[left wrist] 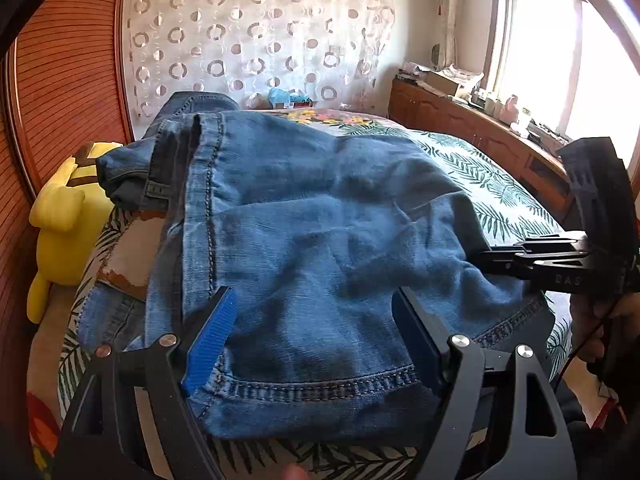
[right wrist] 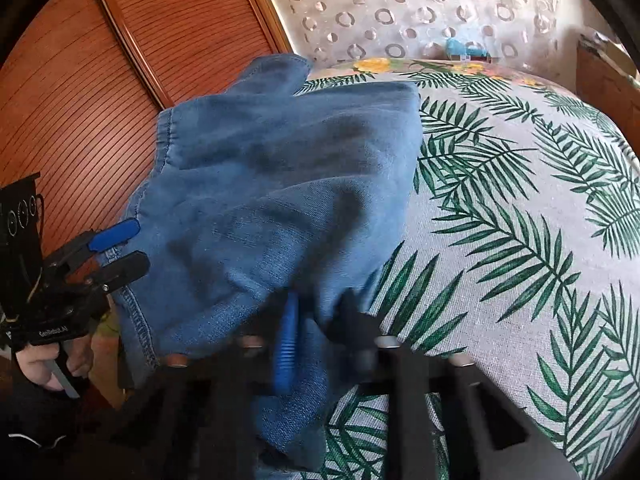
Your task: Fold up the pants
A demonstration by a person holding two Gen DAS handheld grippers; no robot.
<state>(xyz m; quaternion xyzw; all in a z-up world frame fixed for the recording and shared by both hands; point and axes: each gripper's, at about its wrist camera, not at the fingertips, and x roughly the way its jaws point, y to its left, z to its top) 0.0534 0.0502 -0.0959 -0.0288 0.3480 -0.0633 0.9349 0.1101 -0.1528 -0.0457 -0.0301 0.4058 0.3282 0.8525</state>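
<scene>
**Gripping the denim near its hem**

Looking along our left gripper, we see its two fingers standing wide apart, one on each side of the stitched hem of the jeans. The blue ribbed pad of one finger lies just beside the cloth, and the pads do not press on it. The jeans are soft, washed blue denim with darker patches and a double line of thread along the hem. They lie bunched and wrinkled on the bed cover, a pale woven cloth printed with green palm leaves.

Our right gripper is blurred in its own view, but its fingers have come together on a fold of the denim at the edge nearest us; the ribbed blue pad is sunk in the cloth.

Beside the bed stands a yellow plush toy, rounded and smooth. Behind it is a wooden panel with fine horizontal grooves, and a sheer curtain with a pattern of rings hangs at the back.
</scene>
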